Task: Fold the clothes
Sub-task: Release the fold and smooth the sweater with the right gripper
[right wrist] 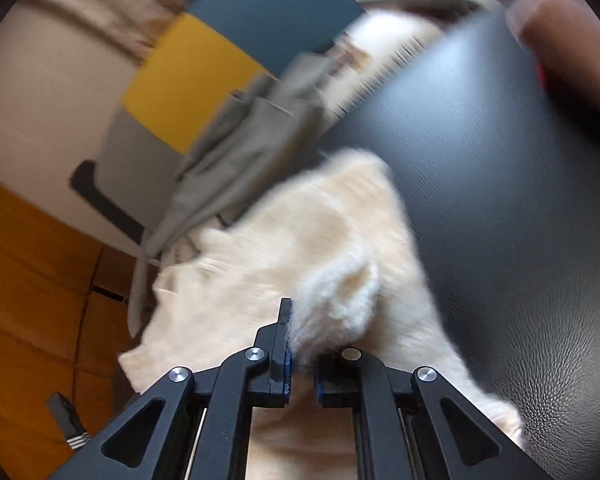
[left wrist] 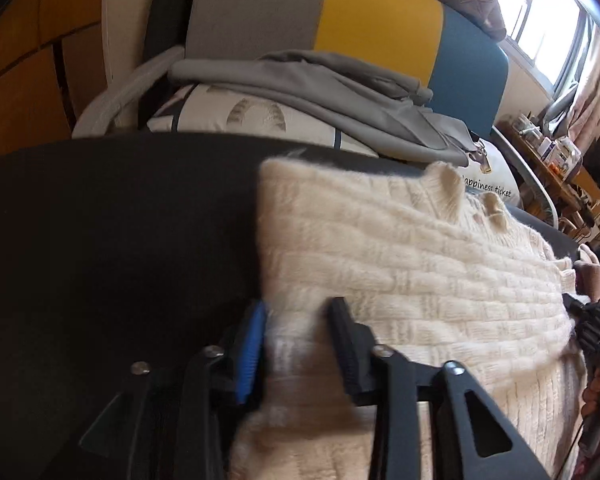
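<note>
A cream knitted sweater (left wrist: 412, 264) lies on a black leather table (left wrist: 112, 232), its collar toward the far edge. My left gripper (left wrist: 300, 320) is at the sweater's near left edge, with cream knit bunched between its fingers. My right gripper (right wrist: 304, 344) is shut on a fold of the same sweater (right wrist: 300, 240) and holds it lifted above the black table (right wrist: 500, 200). The right view is blurred by motion. The right gripper's dark body shows at the right edge of the left wrist view (left wrist: 596, 324).
Behind the table stands a chair with a grey, yellow and blue back (left wrist: 340, 20); grey clothing (left wrist: 320, 88) and a white printed pillow (left wrist: 244, 116) lie on it. Wooden floor (right wrist: 28, 280) is at the left. A cluttered shelf (left wrist: 560, 160) and window are at the far right.
</note>
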